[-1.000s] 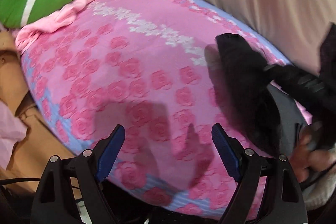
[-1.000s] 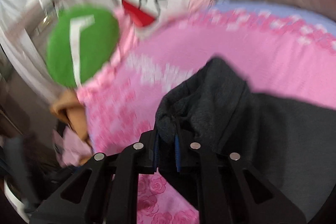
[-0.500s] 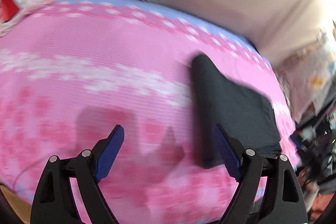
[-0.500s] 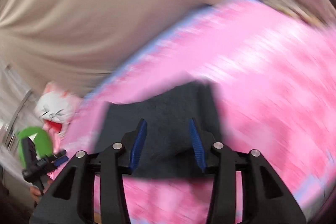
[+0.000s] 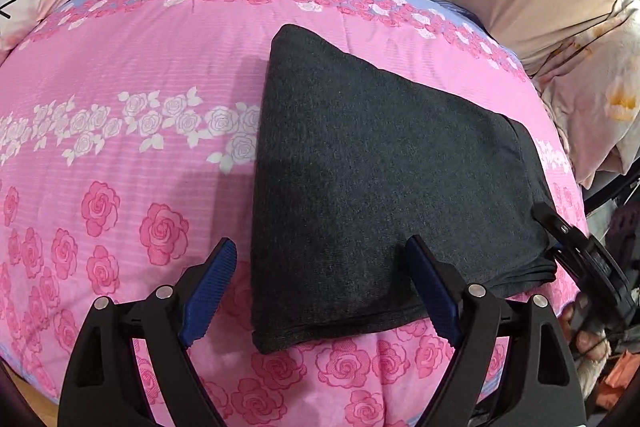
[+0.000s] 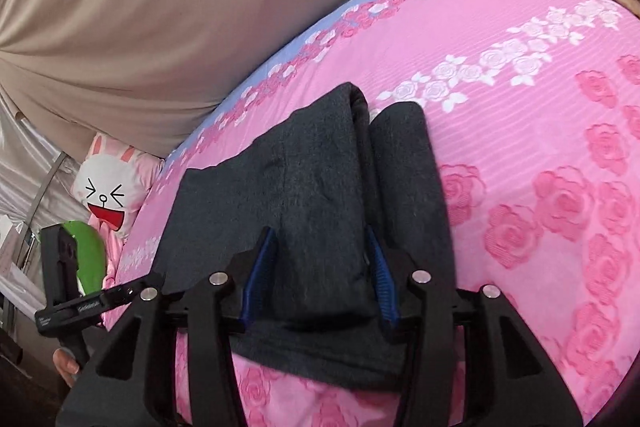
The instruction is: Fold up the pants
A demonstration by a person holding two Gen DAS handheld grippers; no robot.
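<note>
Folded pants [image 5: 384,187] flat on pink bedspread [image 5: 120,87].
L gripper [image 5: 320,291] wide apart over near edge; R gripper [image 6: 320,263] part-open, gripping nothing; free room left.

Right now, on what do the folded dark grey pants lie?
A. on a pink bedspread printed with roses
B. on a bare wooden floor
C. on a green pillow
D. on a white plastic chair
A: the folded dark grey pants lie flat on the pink bedspread with its rose print, which shows around them on several sides in both views.
</note>
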